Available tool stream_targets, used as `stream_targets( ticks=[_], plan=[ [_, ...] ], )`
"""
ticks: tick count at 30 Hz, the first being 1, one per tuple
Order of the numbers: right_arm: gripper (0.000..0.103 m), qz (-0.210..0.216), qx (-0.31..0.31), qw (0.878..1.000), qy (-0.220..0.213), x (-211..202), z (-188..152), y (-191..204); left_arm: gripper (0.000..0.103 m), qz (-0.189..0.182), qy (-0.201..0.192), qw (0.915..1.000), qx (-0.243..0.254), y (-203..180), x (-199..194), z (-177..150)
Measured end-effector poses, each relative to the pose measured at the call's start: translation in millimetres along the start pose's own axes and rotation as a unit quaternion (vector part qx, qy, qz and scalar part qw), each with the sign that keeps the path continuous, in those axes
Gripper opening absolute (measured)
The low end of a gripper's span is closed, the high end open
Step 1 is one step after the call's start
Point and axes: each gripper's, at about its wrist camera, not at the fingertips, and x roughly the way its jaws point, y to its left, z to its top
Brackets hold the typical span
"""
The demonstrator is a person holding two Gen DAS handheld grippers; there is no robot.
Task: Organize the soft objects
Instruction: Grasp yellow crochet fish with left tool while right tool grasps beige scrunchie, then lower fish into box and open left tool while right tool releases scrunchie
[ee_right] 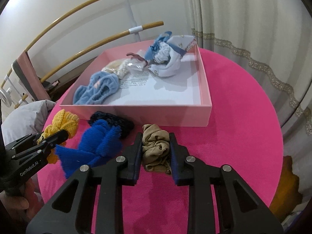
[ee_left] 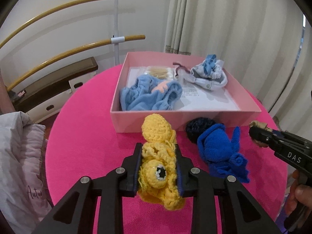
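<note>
The yellow knit toy point(ee_left: 159, 172) looks soft and light, squeezed in the left gripper point(ee_left: 158, 167) near the pink box point(ee_left: 175, 121); the right gripper point(ee_right: 155, 152) pinches a tan cloth point(ee_right: 155, 148).

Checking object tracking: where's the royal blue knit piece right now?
The royal blue knit piece lies on the pink table, between the yellow crochet toy and beige stockings, touching the dark knit item before the pink box.

Both tongs point(ee_left: 158, 167) point(ee_right: 155, 152) matte blk plastic w/ blue pads, silver round screws; white "DAS", "GenRobot.AI" lettering.
</note>
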Motion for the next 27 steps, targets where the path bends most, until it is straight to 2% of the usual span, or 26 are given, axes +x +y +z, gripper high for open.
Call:
stream_targets(
  ticks=[5,14,21,27],
  plan=[
    [0.023,0.015,-0.004,1.000,-0.019,-17,15,5,0.025,-0.001,-0.022,0.9997,0.010,-4,-21,14],
    [0.023,0.004,-0.039,0.997,-0.063,-37,85,12,0.026,-0.005,-0.082,0.9959,0.038,-26,-56,74],
    [0.023,0.002,-0.029,0.999,-0.044,-14,118,1,0.026,-0.007,-0.093,0.9949,0.040,-43,-51,104],
    [0.023,-0.007,-0.022,0.999,-0.028,3,123,-9,0.026,0.000,-0.086,0.9954,0.041,-63,-27,118]
  ],
)
